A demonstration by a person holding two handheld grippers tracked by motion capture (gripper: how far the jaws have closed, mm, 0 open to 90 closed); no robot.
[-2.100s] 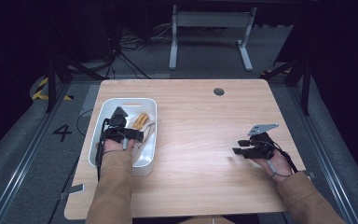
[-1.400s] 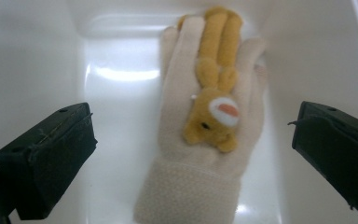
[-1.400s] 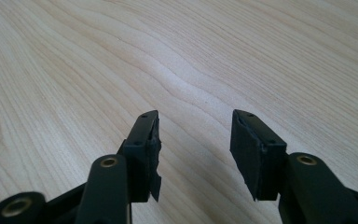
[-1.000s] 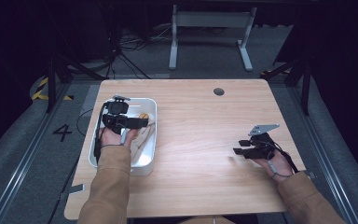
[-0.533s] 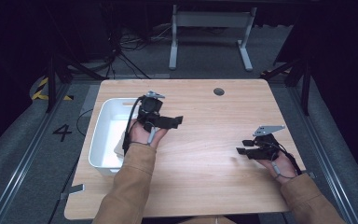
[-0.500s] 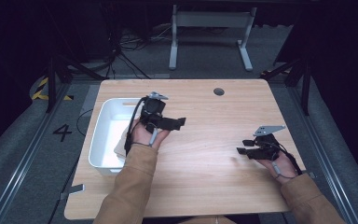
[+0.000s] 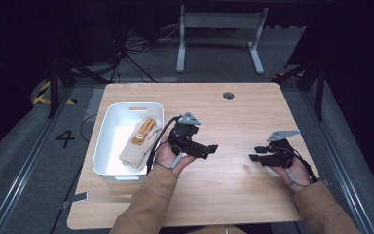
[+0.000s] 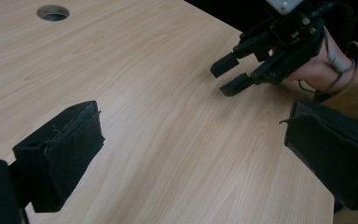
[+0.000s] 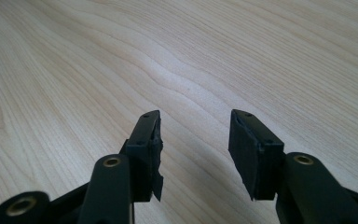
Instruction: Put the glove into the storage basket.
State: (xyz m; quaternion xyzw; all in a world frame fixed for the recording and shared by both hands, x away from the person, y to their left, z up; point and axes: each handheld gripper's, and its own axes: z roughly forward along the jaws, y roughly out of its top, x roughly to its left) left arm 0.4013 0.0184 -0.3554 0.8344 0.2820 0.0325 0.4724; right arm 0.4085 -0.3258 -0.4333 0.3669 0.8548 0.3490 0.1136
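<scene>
Where cables trail, wooden table (image 7: 233, 122).

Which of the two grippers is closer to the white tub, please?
The left gripper, held just right of the white tub that holds the beige glove. The right gripper sits much farther off, toward the table's right edge.

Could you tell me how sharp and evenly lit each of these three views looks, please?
High view: soft overall, the white bin bright against very dark surroundings. Left gripper view: its own pads are blurred up close, the right claw farther off is sharper. Right gripper view: even light on the table, wood grain crisp near the pads and softer toward the top.
</scene>
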